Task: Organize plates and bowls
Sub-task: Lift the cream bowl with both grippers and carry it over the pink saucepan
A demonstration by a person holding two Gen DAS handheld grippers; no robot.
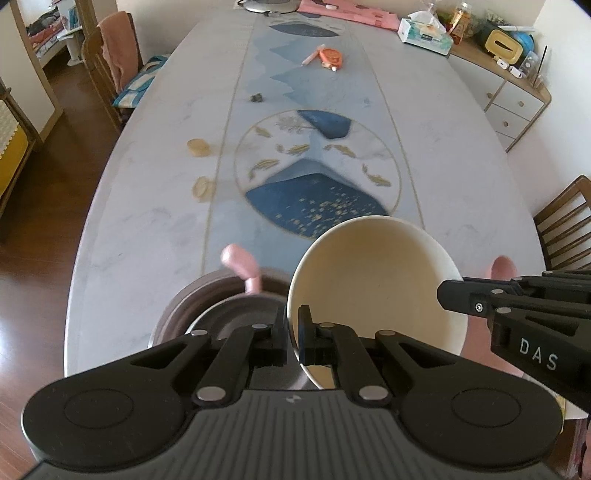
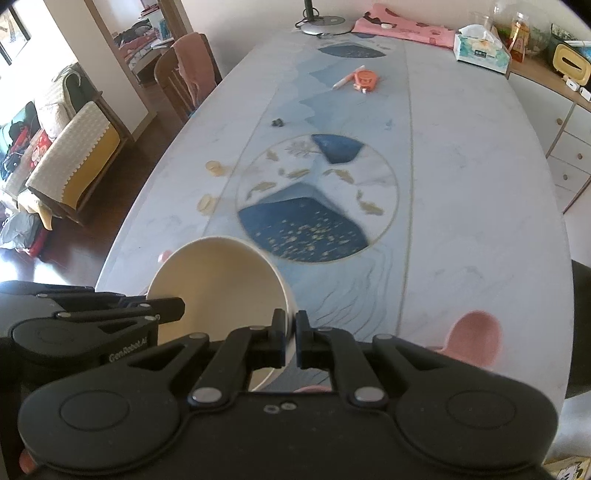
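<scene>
Tongs on both sides pinch the cream bowl (image 1: 373, 280): left tongs (image 1: 292, 338) and right tongs (image 2: 290, 339) clamp opposite rim edges above the worktop (image 1: 155, 221). Bowl's underside is hidden; a dark plate (image 1: 207, 299) below is blurred, half-covered.

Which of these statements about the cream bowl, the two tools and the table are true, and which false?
1. Both tools grip the cream bowl by its rim. True: left tool, right tool.
2. The bowl holds soup. False: it is empty.
3. A tissue box stands at the table's far end. True.
4. The dark dish lies to the right of the bowl in the left wrist view. False: it lies to the left.
</scene>
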